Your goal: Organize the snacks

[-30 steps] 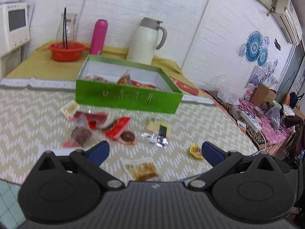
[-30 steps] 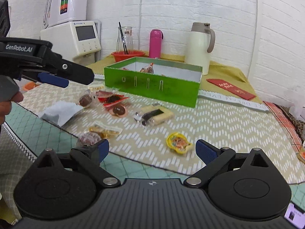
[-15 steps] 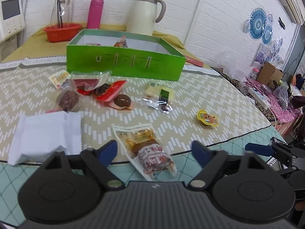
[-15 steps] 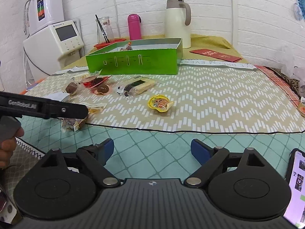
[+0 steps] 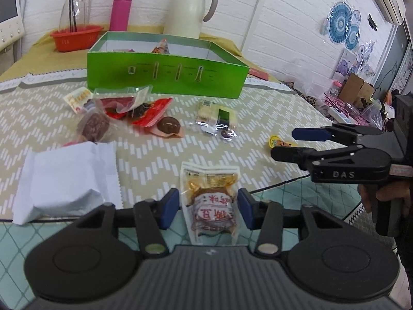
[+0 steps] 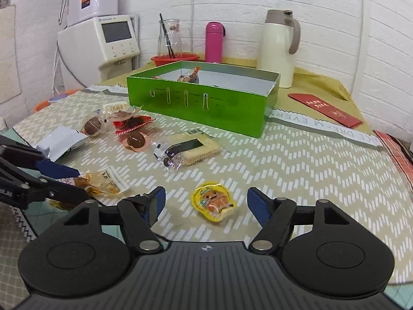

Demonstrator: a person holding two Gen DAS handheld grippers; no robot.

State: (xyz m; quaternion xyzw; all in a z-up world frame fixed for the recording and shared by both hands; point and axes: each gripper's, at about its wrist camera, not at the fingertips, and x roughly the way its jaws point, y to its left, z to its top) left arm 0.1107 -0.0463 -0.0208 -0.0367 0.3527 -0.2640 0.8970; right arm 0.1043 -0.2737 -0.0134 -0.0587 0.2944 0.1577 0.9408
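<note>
**Two claws, two packets, one box at twelve o'clock**

My left claw (image 5: 208, 210) stands part open with its blue pads either side of the clear tofu packet (image 5: 210, 201), not yet pressing it as far as I can tell. The packet's long axis runs from six to twelve o'clock, straight out between the pads, so I judge a plain close should take it across its narrow width. My right claw (image 6: 206, 206) is spread wide and holds nothing; the yellow jelly cup (image 6: 213, 201) lies flat on the worktop (image 6: 309, 160) just ahead, dead centre between the pads.

The green box (image 5: 165, 71), with a wrapped snack or two already inside, sits at twelve o'clock from both claws, well beyond the loose snacks.

The right wrist view shows the tofu packet lying flat beside my left claw at nine o'clock; the left wrist view shows the jelly cup at two o'clock, half hidden behind my right claw.
</note>
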